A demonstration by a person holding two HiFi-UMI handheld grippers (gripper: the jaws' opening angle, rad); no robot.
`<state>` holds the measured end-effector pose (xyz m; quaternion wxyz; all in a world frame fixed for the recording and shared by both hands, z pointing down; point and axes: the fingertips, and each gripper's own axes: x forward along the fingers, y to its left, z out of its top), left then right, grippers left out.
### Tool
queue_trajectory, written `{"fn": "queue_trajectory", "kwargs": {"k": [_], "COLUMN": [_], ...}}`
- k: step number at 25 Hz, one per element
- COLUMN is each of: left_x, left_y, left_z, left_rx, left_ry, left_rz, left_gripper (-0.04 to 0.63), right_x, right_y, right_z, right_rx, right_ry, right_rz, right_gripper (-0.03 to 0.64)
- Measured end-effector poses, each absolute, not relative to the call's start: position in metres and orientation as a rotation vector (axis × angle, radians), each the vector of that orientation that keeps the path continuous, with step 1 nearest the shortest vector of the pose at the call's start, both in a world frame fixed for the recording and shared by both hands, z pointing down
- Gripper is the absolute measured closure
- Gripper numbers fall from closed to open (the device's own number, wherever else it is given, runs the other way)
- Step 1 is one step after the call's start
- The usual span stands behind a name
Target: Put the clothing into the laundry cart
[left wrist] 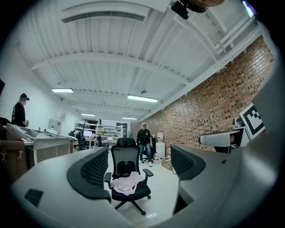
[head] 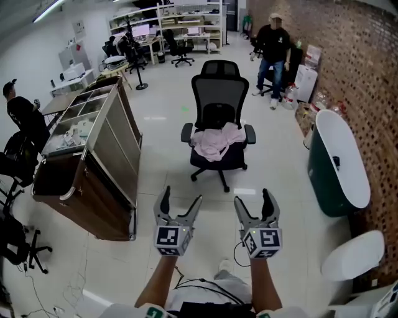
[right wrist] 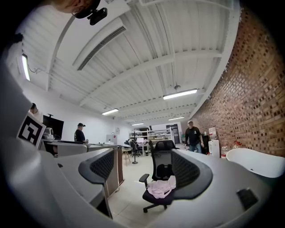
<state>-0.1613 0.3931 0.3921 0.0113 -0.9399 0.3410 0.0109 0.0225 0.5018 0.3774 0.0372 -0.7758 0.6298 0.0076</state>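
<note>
Not yet started: clothing [head: 215, 141] heaped on chair [head: 219, 93] seat; left gripper [head: 181, 196], right gripper [head: 252, 197] agape, empty; presumably laundry cart [head: 94, 197] at left.

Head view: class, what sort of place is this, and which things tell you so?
Probably an open-plan office or lab workspace: desks with monitors and shelving at the far end, a swivel office chair, a brick wall. The freestanding bathtub hints at a staged test area.

Matt cloth clothing [head: 214, 141] (soft) — glossy floor [head: 163, 127], wooden laundry cart [head: 93, 205].
</note>
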Motion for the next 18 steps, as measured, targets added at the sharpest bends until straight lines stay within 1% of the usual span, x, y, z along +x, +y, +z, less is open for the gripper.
{"fn": "queue_trajectory", "kwargs": {"k": [4,8,18], "left_x": [-0.111,-0.071,-0.018], "left_y": [0.381,0.378,0.358], "left_z": [0.378,0.372,0.389], "left_rx": [-2.905,-2.874,-2.865], "left_ry": [1.110,1.137,1.144], "left_rz": [0.086,0.085,-0.015], "left_gripper": [0.181,0.181,0.181], "right_x": [0.074,0.112,0.154], "right_y": [0.482,0.470,0.440], "right_z": [0.363,0.363,0.397], "right_rx": [-2.328,-2.275,-2.227], "right_ry": [1.967,2.000,2.068], "right_rz": [0.084,0.070,-0.050], "right_gripper": [0.183,0.183,0.184]}}
